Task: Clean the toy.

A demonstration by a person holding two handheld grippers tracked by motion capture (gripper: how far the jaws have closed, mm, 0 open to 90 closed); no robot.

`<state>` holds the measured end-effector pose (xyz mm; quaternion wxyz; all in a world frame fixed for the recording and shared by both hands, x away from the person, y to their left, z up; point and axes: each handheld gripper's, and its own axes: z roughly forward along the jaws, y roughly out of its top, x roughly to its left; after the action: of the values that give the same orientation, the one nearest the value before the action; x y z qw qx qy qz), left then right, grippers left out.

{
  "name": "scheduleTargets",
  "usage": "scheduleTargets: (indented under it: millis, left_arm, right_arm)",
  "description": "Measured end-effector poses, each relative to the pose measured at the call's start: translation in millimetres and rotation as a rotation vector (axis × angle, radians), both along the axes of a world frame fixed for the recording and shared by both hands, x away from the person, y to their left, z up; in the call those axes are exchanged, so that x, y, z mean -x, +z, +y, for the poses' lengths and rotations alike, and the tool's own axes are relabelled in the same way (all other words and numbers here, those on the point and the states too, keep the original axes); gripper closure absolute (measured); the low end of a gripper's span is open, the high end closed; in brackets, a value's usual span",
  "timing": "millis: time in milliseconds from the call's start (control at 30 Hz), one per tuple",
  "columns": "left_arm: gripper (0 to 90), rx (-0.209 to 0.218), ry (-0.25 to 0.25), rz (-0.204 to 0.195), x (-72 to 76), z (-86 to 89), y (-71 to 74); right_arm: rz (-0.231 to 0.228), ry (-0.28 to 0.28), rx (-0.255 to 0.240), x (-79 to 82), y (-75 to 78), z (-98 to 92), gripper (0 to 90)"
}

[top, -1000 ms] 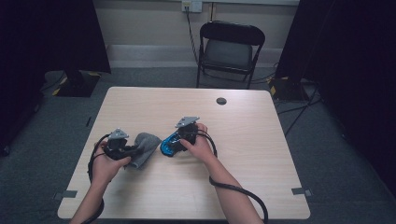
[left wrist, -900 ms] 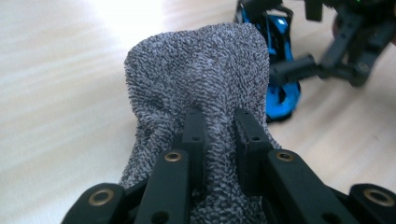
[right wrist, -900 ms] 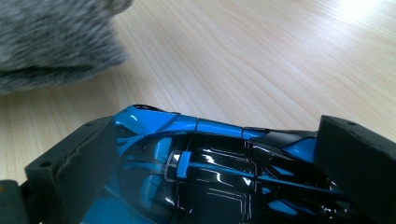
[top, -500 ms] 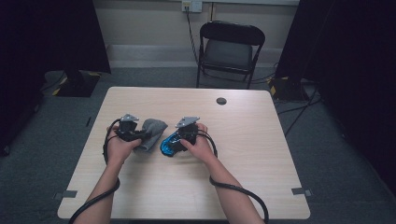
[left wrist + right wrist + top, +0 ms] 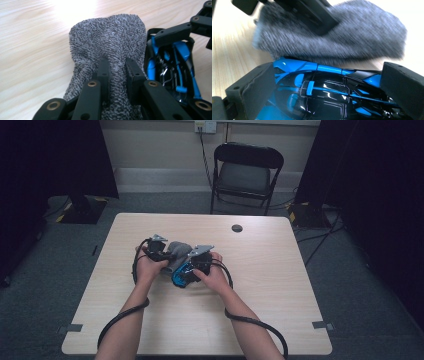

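On the pale wooden table (image 5: 280,285), the left gripper (image 5: 117,70) has its jaws nearly closed, pinching a fold of the grey terry cloth (image 5: 110,42), which lies against the glossy blue and black toy car (image 5: 324,92). The right gripper (image 5: 324,100) clamps that car between its pads (image 5: 259,85), near the table's middle, just beside the cloth

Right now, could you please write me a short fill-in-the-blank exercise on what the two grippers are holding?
1. The left gripper is shut on a grey ____.
2. The right gripper clamps a toy car coloured black and ____.
3. Both things are held over a wooden ____.
4. Behind the table stands a black folding ____.

Missing words: cloth; blue; table; chair
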<state>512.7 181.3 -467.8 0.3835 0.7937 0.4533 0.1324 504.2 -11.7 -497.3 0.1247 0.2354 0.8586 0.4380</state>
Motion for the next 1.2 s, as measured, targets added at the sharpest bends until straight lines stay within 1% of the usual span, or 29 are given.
scheduleTargets:
  millis: [67,100,200,267,300,333,433,467,500,667,733,800,833,867,1067,1200]
  left_arm:
    - [75.4,-0.013,0.0,0.0,-2.7,-8.2,-3.2]
    - [74.1,-0.024,0.015,-0.005,-4.8,-13.0,-6.6]
    - [72.4,-0.033,0.025,-0.006,-6.8,-16.2,-9.9]
    - [72.2,-0.014,0.047,-0.009,-8.8,-19.0,-14.3]
    - [72.1,-0.013,0.048,-0.003,-9.2,-19.5,-15.7]
    - [72.0,-0.002,0.051,-0.001,-9.4,-20.0,-17.1]
    - [72.3,0.002,0.048,0.004,-10.0,-20.7,-19.0]
    - [72.4,0.019,0.059,0.007,-10.4,-22.0,-19.7]
    - [72.9,0.0,0.045,0.011,-10.7,-21.0,-19.2]
    - [75.2,-0.013,0.03,0.002,-9.8,-22.2,-20.4]
    - [75.9,-0.027,0.014,-0.012,-8.0,-22.1,-21.2]
    - [76.2,-0.025,0.013,-0.013,-7.5,-22.1,-21.3]
    - [76.3,-0.032,0.005,-0.012,-7.0,-21.3,-20.9]
    - [76.4,-0.038,-0.009,-0.02,-5.6,-21.1,-20.7]
    - [76.8,-0.027,-0.02,-0.008,-2.2,-16.2,-19.7]
    - [76.8,-0.007,-0.028,-0.005,0.9,-11.8,-20.2]
  right_arm:
    - [-0.001,0.0,-0.001,0.1,-0.1,0.0,0.0]
    - [-0.001,-0.001,-0.001,0.2,-0.1,0.1,0.0]
    - [0.0,-0.003,-0.005,0.5,-0.3,0.0,0.0]
    - [-0.001,-0.003,-0.008,0.6,-0.5,-0.2,0.0]
    - [-0.002,-0.003,-0.007,0.5,-0.5,-0.2,0.0]
    - [-0.001,-0.003,-0.007,0.5,-0.5,-0.1,0.0]
    - [-0.001,-0.002,-0.002,0.3,-0.2,-0.1,0.0]
    - [0.0,-0.001,-0.002,0.1,-0.2,-0.1,0.0]
    - [-0.001,-0.001,-0.003,0.1,-0.3,-0.2,0.0]
    - [0.0,-0.003,-0.005,0.4,-0.4,-0.1,0.0]
    - [-0.003,-0.004,-0.01,0.2,-0.8,-0.6,0.0]
    - [-0.002,-0.004,-0.011,0.1,-0.9,-0.7,0.0]
    - [-0.003,-0.004,-0.013,0.1,-1.0,-0.8,0.0]
    - [-0.002,-0.004,-0.012,0.0,-0.9,-0.9,0.0]
    - [-0.003,-0.004,-0.014,0.1,-1.1,-0.9,0.0]
    - [-0.005,-0.003,-0.014,0.1,-1.3,-1.0,0.0]
